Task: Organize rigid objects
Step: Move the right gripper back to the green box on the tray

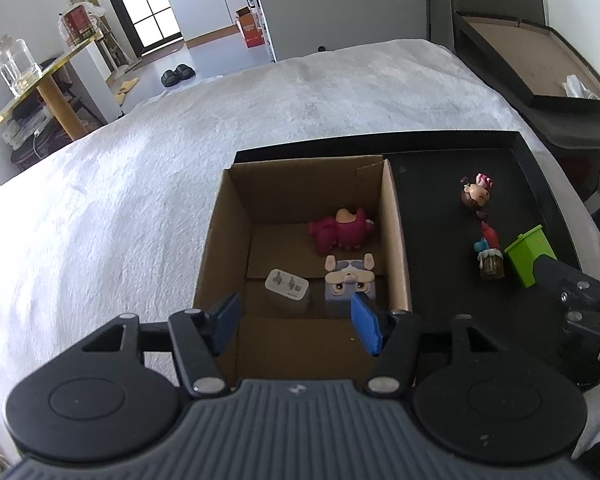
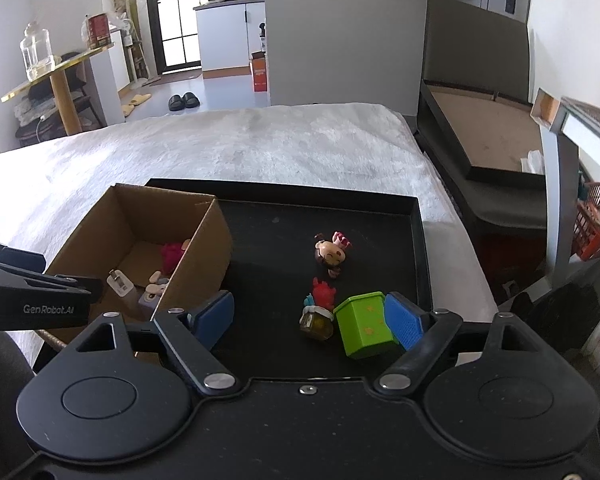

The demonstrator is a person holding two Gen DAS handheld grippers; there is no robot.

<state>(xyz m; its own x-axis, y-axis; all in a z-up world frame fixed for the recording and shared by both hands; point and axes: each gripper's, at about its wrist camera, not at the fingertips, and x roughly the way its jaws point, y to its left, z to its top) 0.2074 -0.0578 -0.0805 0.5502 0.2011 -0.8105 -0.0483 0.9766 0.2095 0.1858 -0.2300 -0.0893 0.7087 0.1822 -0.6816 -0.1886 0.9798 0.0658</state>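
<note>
Inside cardboard box (image 1: 236, 240): three toys.

White walls, a bright dark-framed window (image 2: 178, 20), grey floor (image 2: 220, 92) — gold-edged side table (image 2: 56, 70) at left

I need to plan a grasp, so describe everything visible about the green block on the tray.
The green block is a bright lime, plastic-looking box with a wider lipped end and small orange star marks on one face. It lies tipped on the black tray, beside a small jar-shaped toy. It sits between the open right gripper fingers, next to one blue pad; contact is unclear.
</note>
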